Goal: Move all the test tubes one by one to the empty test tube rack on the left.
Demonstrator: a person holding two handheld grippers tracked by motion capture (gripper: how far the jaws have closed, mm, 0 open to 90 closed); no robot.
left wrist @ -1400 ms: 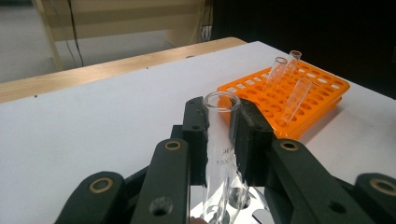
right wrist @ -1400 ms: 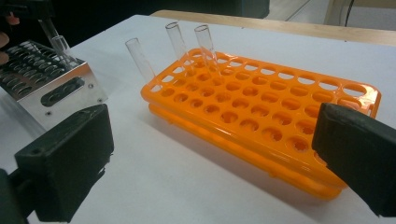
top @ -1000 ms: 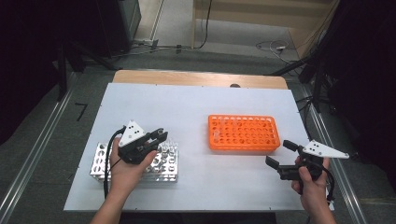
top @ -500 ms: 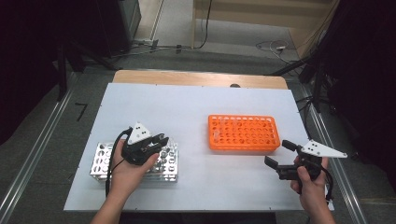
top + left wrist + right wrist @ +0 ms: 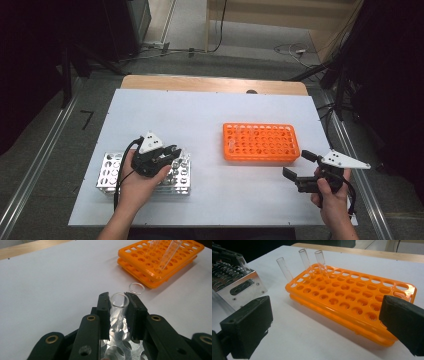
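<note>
Glass test tube is what your left gripper grasps: both black jaws press on its sides just under the open rim. The tube is clear and colourless, with a thin round lip, and it looks empty; you can see the shiny metal through its wall. It stands upright in the metal rack, at the rack's 3 o'clock end, and its lower part goes down between the jaws into the rack's holes. In the high view your left hand covers much of the rack, which lies at about 8 o'clock on the white table.

A second clear tube rim shows just beyond the jaws, toward 1 o'clock in the left gripper view.

The orange rack lies at about 3 o'clock from the table's centre, well apart from the metal rack. Three clear tubes stand tilted in its far corner holes.

Your right gripper is released, jaws wide apart and holding nothing, just beside the orange rack at its 5 o'clock corner.
</note>
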